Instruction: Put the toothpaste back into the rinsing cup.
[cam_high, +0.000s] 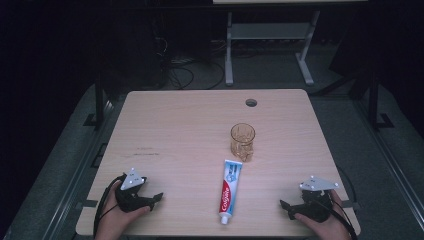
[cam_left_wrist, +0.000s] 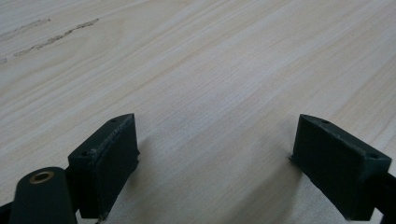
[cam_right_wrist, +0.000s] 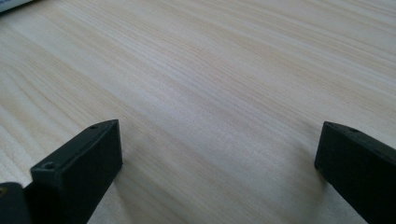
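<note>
Left gripper (cam_high: 150, 199) rested at the near left corner of the table (cam_high: 175, 125), jaws spread wide with bare wood between them, gripping nothing. Further right, toothpaste tube (cam_high: 229, 191) lay flat near the front edge, cap toward the person, well apart from both grippers. Just beyond its far end stood an amber glass (cam_high: 243, 142), upright, near the tube but apparently not touching; looked empty, though hard to tell through the tinted, faceted wall. Right gripper (cam_high: 289, 208) sat at the near right corner, likewise released, jaws wide over bare table (cam_right_wrist: 210, 84), holding nothing. Judged as the very start: nothing picked up, tube not yet reached for, glass unfilled. Probably all left to do: approaching the tube, closing on it, lifting it and likely standing it in the glass.
</note>
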